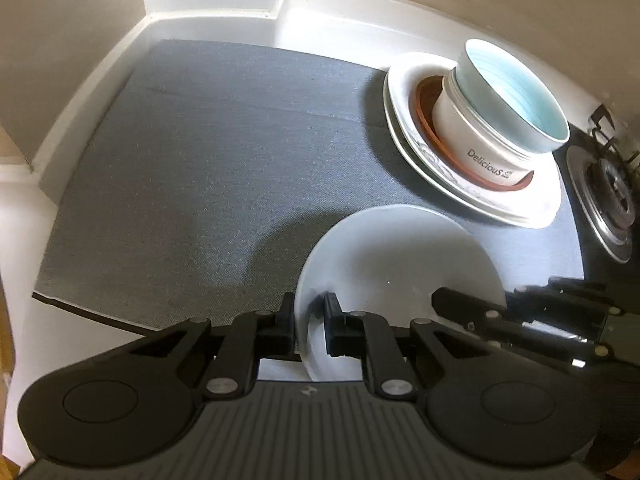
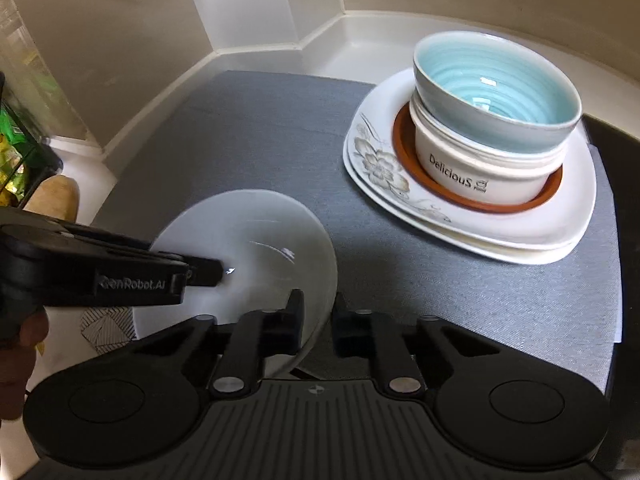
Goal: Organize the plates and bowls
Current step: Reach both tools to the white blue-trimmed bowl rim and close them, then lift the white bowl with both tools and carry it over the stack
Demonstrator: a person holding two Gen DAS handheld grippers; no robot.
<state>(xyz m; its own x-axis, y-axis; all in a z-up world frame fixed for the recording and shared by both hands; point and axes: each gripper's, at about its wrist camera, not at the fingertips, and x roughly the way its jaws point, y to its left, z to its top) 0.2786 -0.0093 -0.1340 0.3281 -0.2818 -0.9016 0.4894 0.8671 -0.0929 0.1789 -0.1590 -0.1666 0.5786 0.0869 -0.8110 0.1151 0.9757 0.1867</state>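
Grey mat (image 1: 192,168); left gripper (image 1: 308,322) and right gripper (image 2: 316,320), fingers both clamped on frosted plate (image 2: 248,240), its near edge hidden.

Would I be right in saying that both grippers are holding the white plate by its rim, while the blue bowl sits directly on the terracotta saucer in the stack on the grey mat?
Not quite: the blue bowl is nested in the white "Delicious" bowl, and that bowl sits on the terracotta saucer, as the right wrist view shows. The rest holds: the left gripper and right gripper both grip the white plate by its rim, and the stack stands on the grey mat.
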